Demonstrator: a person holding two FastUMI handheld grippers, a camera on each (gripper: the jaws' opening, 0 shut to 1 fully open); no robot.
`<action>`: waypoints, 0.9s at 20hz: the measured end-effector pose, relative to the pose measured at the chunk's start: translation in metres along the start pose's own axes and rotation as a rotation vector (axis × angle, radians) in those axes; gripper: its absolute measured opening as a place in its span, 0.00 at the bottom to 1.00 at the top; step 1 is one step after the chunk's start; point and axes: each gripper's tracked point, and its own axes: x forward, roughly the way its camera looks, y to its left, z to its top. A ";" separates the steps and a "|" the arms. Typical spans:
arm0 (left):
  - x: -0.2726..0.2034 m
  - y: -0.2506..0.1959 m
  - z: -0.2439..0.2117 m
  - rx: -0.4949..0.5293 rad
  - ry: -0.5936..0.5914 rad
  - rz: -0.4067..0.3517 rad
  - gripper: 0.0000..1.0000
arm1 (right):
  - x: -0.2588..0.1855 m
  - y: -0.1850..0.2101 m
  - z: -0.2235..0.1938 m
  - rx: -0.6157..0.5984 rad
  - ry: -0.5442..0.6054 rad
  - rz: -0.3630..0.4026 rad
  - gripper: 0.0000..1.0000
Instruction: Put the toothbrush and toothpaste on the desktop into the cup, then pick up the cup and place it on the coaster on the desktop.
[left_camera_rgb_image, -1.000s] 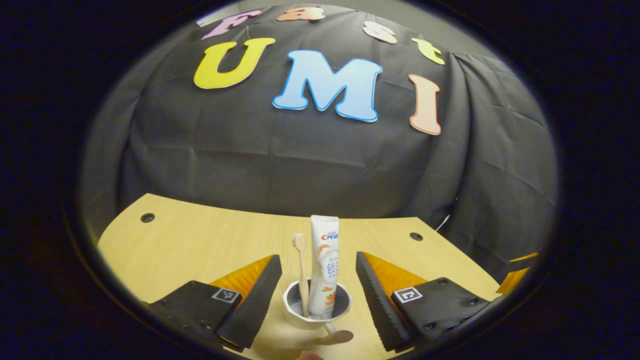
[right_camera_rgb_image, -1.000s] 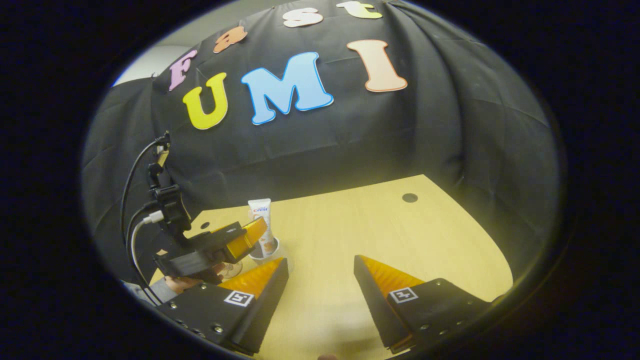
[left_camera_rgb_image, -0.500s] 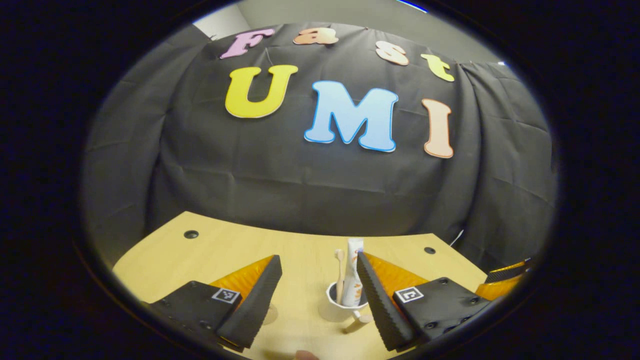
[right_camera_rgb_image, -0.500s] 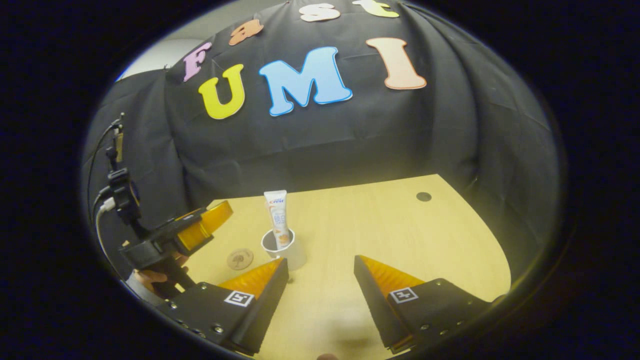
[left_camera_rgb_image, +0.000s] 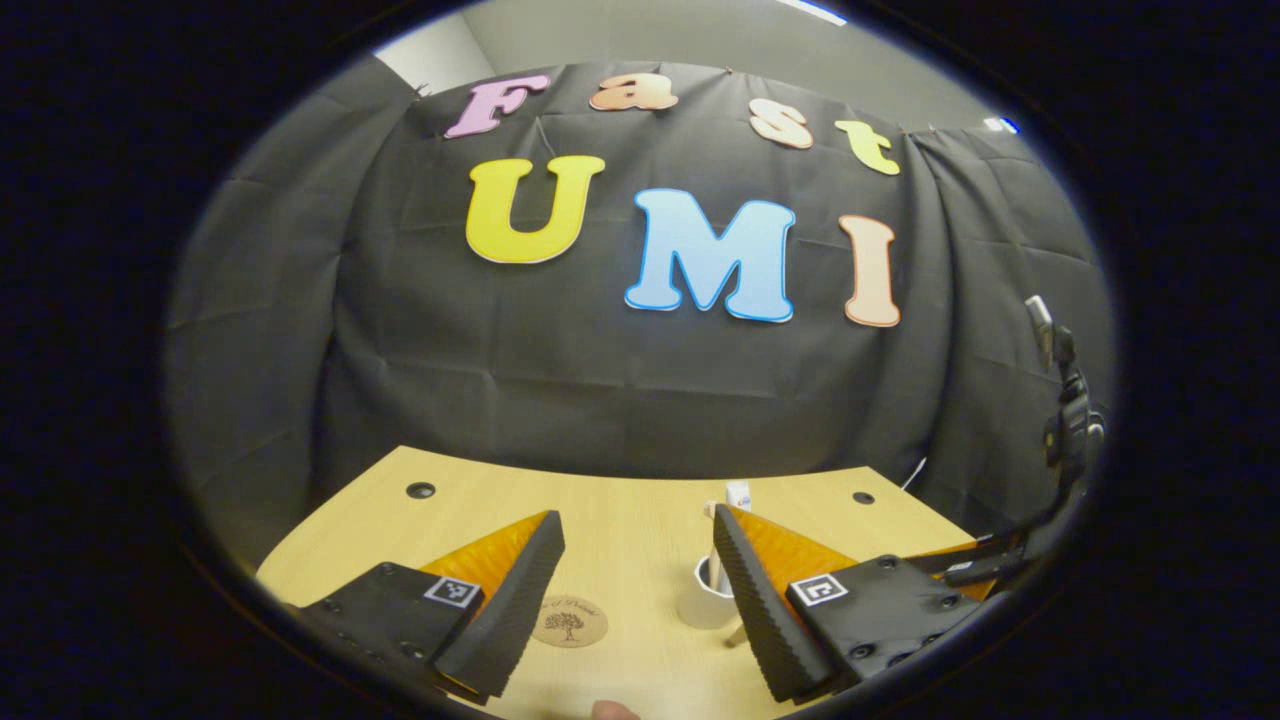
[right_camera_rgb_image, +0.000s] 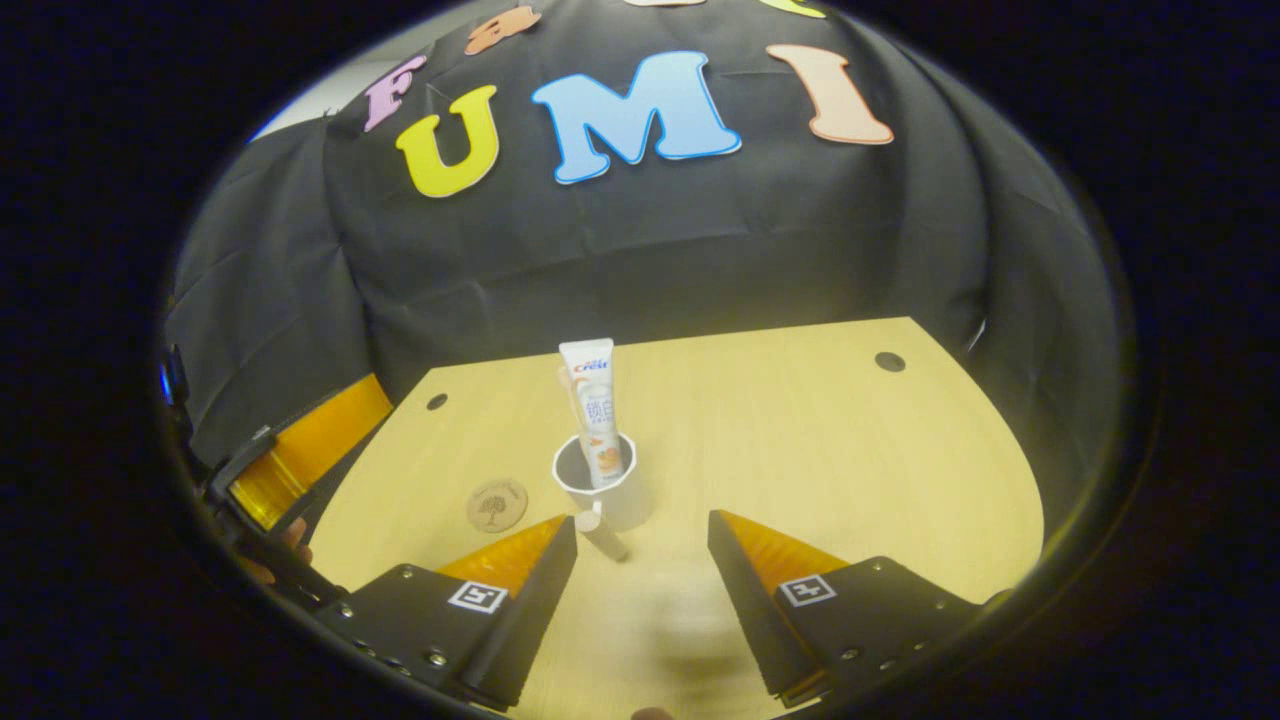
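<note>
**Cup loaded, standing off its coaster; both tools empty**

The desktop (right_camera_rgb_image: 800, 440) carries everything. On it the cup (right_camera_rgb_image: 600, 485) stands upright near the middle, apart from the coaster (right_camera_rgb_image: 497, 504), which lies flat just to its left in the right gripper view. The lift onto the coaster is, in my judgement, the step outstanding.

The right gripper (right_camera_rgb_image: 642, 545) hangs above and short of the cup, jaws spread wide with nothing between them. This reads as a line-up for the pick. The cup's handle (right_camera_rgb_image: 602, 532) points back toward this tool, which likely explains the approach from this side.

The left gripper (left_camera_rgb_image: 638, 560) is likewise spread and empty, held back with the coaster (left_camera_rgb_image: 569, 621) between its fingers in its own view and the cup (left_camera_rgb_image: 706, 598) partly behind its right finger.

Contents: the toothpaste (right_camera_rgb_image: 595, 410) stands upright in the cup, well above the rim. The toothbrush (right_camera_rgb_image: 567, 392) shows as a sliver behind the tube. The tall load may make the cup top-heavy when lifted.
</note>
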 end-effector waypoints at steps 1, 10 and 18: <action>-0.001 0.002 0.001 -0.003 -0.003 -0.004 0.96 | 0.005 0.003 -0.003 -0.008 0.025 -0.003 0.83; -0.002 0.018 -0.004 -0.023 0.002 -0.034 0.96 | 0.052 0.029 -0.028 -0.010 0.237 -0.005 0.83; 0.006 0.033 -0.015 -0.052 0.030 -0.044 0.96 | 0.088 0.026 -0.045 -0.099 0.380 -0.087 0.83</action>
